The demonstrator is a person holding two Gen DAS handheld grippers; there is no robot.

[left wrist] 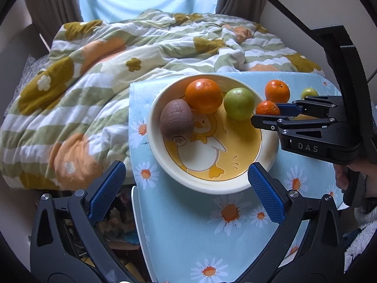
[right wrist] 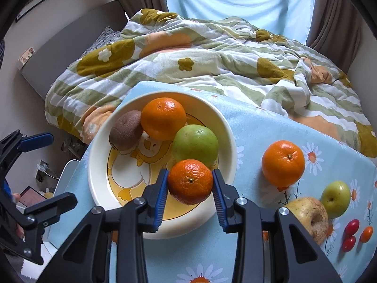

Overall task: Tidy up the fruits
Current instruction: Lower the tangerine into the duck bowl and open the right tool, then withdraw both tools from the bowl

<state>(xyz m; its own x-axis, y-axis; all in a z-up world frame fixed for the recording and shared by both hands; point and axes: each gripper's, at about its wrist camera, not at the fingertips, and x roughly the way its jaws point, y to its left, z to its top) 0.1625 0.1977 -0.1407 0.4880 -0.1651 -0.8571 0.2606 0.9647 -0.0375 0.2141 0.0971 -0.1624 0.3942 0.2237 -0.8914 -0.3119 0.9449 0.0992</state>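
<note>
A cream bowl (right wrist: 99,165) with a duck picture holds a kiwi (right wrist: 126,129), an orange (right wrist: 163,118) and a green apple (right wrist: 195,145). My right gripper (right wrist: 190,184) is shut on a small mandarin (right wrist: 190,181) and holds it over the bowl's near rim. In the left wrist view the right gripper (left wrist: 265,113) and mandarin (left wrist: 267,108) are at the bowl's (left wrist: 212,186) right edge. My left gripper (left wrist: 186,181) is open and empty, in front of the bowl.
On the daisy tablecloth (right wrist: 259,127) right of the bowl lie another orange (right wrist: 283,162), a small green apple (right wrist: 335,199), a yellow pear (right wrist: 308,217) and several cherry tomatoes (right wrist: 352,227). A rumpled floral quilt (right wrist: 212,54) lies behind the table.
</note>
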